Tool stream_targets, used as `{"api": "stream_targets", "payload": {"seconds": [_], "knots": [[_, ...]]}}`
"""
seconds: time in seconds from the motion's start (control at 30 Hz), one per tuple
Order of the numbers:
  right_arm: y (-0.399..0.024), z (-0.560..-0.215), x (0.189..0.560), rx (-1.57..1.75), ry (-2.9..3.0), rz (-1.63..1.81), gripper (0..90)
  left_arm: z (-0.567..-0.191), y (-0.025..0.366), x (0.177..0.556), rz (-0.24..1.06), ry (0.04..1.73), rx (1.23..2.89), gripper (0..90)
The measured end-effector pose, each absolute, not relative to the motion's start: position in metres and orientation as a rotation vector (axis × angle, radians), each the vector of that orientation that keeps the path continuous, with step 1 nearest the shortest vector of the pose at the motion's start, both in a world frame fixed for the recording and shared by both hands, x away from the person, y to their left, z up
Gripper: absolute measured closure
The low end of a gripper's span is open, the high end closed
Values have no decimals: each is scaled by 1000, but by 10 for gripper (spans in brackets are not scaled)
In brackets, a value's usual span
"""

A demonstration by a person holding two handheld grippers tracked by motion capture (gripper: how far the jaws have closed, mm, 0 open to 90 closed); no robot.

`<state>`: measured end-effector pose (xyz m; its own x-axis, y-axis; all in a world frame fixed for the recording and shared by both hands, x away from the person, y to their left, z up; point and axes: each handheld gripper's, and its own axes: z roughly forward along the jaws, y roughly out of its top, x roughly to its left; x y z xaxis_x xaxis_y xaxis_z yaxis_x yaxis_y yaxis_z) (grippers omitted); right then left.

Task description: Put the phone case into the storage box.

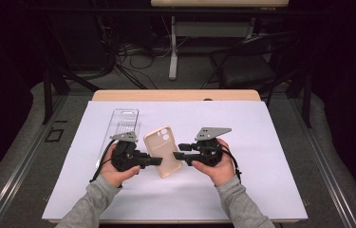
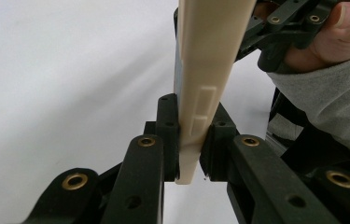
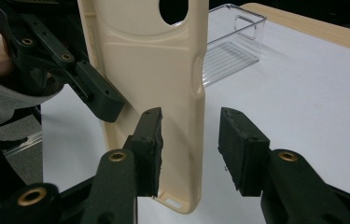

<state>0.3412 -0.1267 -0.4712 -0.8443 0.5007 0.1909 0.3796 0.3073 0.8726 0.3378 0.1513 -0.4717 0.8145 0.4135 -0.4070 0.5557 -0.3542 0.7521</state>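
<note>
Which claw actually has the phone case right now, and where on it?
The left claw clamps the beige phone case by its side edge; the right claw straddles the opposite edge without pressing.

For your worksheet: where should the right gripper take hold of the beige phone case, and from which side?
Grip the phone case by its free long edge, coming from the side opposite the left gripper. That thin rim already stands between the right gripper's open jaws, below the side cutout.

smooth matt plastic phone case [image 3: 149, 70], clear glossy box [image 3: 231, 44].

text: none legible | labels: none | brands: none | numbers: none | signs: none
</note>
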Motion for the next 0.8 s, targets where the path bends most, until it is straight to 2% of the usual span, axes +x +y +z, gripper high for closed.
{"api": "stream_targets", "payload": {"seconds": [0.8], "knots": [[-127,-474,343,815,2486,1578,705,-474,147,336,-192,702,2008,797]]}}
